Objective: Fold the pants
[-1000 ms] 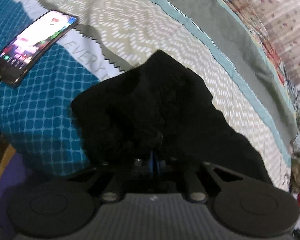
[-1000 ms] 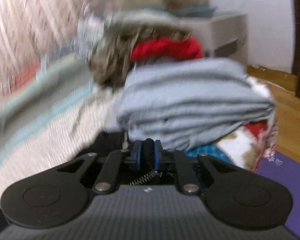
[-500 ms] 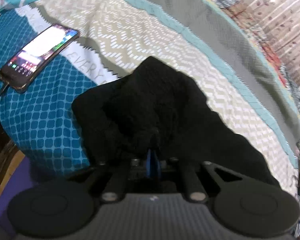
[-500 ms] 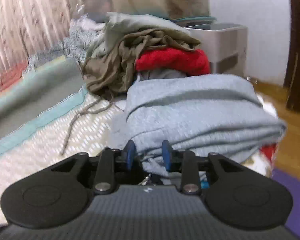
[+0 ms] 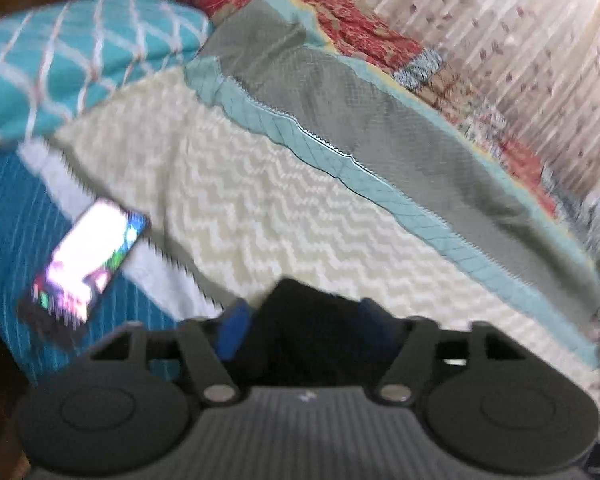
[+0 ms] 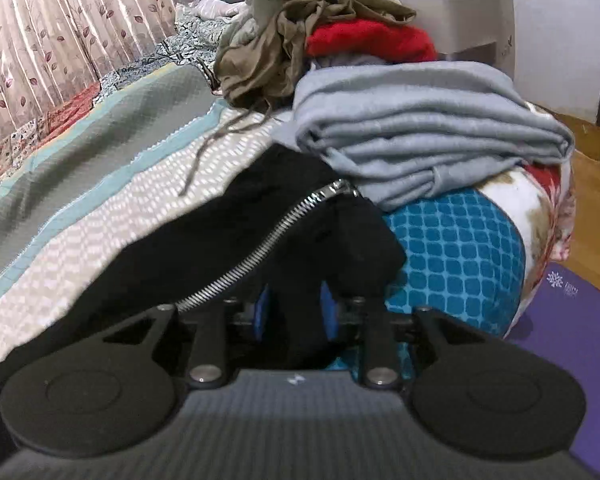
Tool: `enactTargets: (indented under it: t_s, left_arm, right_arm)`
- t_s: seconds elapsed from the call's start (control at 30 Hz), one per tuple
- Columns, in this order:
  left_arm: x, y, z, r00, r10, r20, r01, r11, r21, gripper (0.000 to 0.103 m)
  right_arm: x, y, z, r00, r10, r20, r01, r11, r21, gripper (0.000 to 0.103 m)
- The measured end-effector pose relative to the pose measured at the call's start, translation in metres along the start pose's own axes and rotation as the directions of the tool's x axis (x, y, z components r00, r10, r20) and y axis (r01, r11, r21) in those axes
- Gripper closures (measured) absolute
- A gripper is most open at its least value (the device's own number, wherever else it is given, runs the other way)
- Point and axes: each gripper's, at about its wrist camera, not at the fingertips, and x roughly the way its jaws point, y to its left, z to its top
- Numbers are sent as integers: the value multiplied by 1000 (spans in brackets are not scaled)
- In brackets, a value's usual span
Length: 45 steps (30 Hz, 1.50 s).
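Black pants (image 6: 260, 224), silver zipper (image 6: 268, 236) showing, lie bunched.

The bed (image 6: 100, 184) is covered with a quilt in bands: a cream zigzag panel, a pale teal strip, a grey panel and a blue section with a grid pattern along its near edge. Black pants (image 6: 260, 232) with a silver zipper lie across the cream panel and the blue edge, and beside them sits a folded grey garment (image 6: 432, 128) with a heap of olive and red clothes (image 6: 324, 44) behind it. At the other end a lit phone (image 5: 86, 258) lies on the blue part below a teal patterned pillow (image 5: 80, 60).
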Motion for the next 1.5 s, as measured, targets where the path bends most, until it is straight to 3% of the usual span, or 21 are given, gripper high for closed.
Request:
enactTargets:
  t_s: [0.07,0.17,0.2,0.27,0.33,0.37,0.4,0.5,0.57,0.63,0.67,0.83,0.93,1.0,1.13,1.2,1.27,1.33,1.4,1.5]
  left_arm:
    - [24,-2,9,999,11,-33,-9,998,57,11]
    - [67,-7,18,991,-8,-136,23,994,107,11]
    - [82,-11,18,985,-23,-170,46,990,133,22]
    - [104,-20,10,979,26,-203,20,975,220,59]
    - [109,-27,0,982,87,-166,-41,964,263,72]
    - [102,-27,-1,988,94,-122,-60,964,259,81]
    - [89,-22,0,991,116,-61,-98,967,234,83]
    - [61,10,2,989,132,69,-138,985,103,83]
    - [75,21,-2,985,174,14,-174,979,101,82]
    - [82,20,-6,982,187,-13,-184,977,108,74]
    - [78,18,-5,981,194,-4,-193,976,96,64]
    - [30,24,6,995,81,50,-83,996,29,47]
    - [0,32,3,997,18,80,-19,1000,22,45]
    - [-13,31,-5,996,-1,92,-5,998,68,44]
    - [5,28,-5,990,115,80,-127,976,177,41]
    - [23,36,1,983,181,23,-182,970,161,43]
    - [43,49,12,960,274,-65,-266,958,109,43]
    - [45,70,20,966,232,-113,-237,971,-28,44]
    - [30,86,21,982,166,-85,-177,974,-139,49]
    - [-1,76,14,997,74,-5,-74,992,-99,49]
  right_arm:
    - [-10,14,7,999,21,35,-20,999,-37,67]
    - [-26,34,4,996,76,52,-74,996,-54,65]
    - [-27,39,1,994,99,41,-97,994,-53,64]
    - [-24,49,-4,990,140,8,-139,989,-58,63]
    - [-11,61,-10,989,146,-30,-148,985,-85,62]
    - [-7,67,-16,989,140,-56,-145,985,-99,62]
    - [-3,71,-21,988,135,-81,-143,984,-103,62]
    - [13,77,-38,981,117,-154,-136,984,-113,62]
    - [17,82,-47,984,96,-151,-120,980,-160,61]
    - [14,93,-47,988,70,-139,-100,969,-224,59]
    - [11,96,-45,988,73,-139,-104,968,-230,57]
    - [-19,108,-46,969,220,-111,-240,943,-231,58]
    - [-34,129,-53,936,327,-127,-350,898,-267,58]
    - [-41,147,-60,902,401,-161,-432,855,-288,58]
    - [-49,186,-78,834,488,-257,-551,763,-338,58]
    - [-51,203,-89,811,502,-299,-584,725,-367,58]
    - [-51,214,-98,798,499,-337,-601,704,-379,58]
    - [-53,219,-104,787,498,-363,-614,689,-385,58]
    - [-56,218,-106,785,499,-367,-617,687,-384,58]
    - [-59,218,-103,763,530,-371,-643,683,-348,58]
